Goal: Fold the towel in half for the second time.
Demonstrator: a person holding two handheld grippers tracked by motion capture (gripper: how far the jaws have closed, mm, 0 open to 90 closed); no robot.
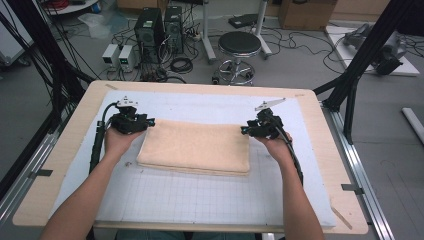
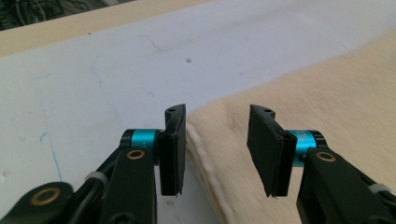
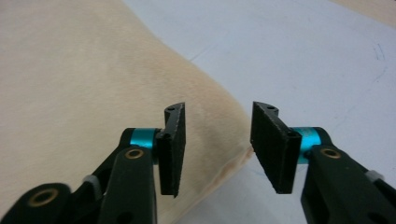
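The towel (image 1: 195, 146), cream and folded into a thick oblong, lay flat on the white mat (image 1: 200, 200) a little toward the far edge of the bench (image 1: 330, 165), its long sides running parallel to that edge. It looked soft and light, a limp stack of layers that would sag and slide apart if lifted by one layer alone, so the safest hold seemed to be at the two far corners, pinching every layer together. The left gripper (image 1: 148, 122) sat at the towel's far left corner; in the left gripper view its fingers (image 2: 173, 149) stood partly open, astride the rounded hem of the towel (image 2: 299, 116) without pressing on it, holding nothing. The right gripper (image 1: 245, 130) sat at the far right corner; in the right gripper view its fingers (image 3: 275, 147) were likewise partly open, with the towel's folded edge (image 3: 93, 93) beneath the gap between them and not gripped. Beyond the bench, on the floor, stood a stool (image 1: 239, 47) and computer towers (image 1: 160, 27) among loose cables.
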